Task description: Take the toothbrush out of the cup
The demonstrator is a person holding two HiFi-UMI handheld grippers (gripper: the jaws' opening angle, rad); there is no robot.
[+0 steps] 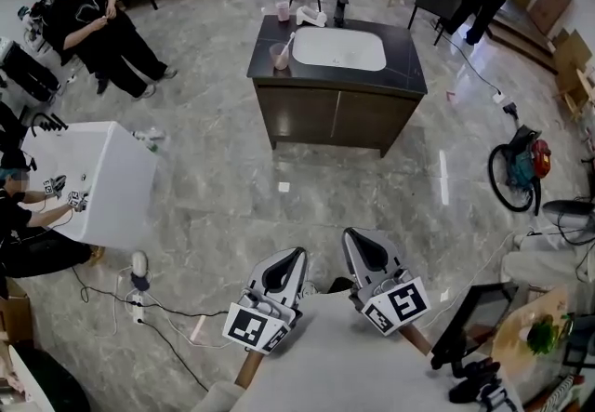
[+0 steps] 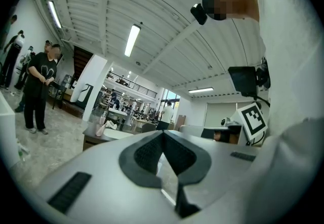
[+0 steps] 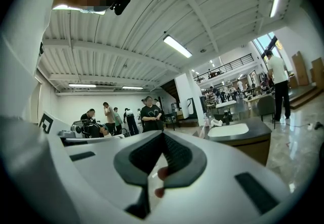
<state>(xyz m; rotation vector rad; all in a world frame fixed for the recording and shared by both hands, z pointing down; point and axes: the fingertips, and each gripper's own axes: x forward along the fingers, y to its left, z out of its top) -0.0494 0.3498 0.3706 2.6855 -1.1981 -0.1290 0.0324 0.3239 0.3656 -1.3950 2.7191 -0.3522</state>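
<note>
With jaws together and empty, the left hand-held gripper point(image 1: 297, 254) and right hand-held gripper point(image 1: 350, 235) should approach the far worktop point(image 1: 405, 66), open, then grip the toothbrush point(image 1: 289, 39) above the cup point(image 1: 279, 56).

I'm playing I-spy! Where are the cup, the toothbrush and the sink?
cup point(image 1: 279, 57), head view, on its side wall.
toothbrush point(image 1: 288, 42), head view, on the part sticking out of the cup.
sink point(image 1: 339, 49), head view, on the bare white basin.
</note>
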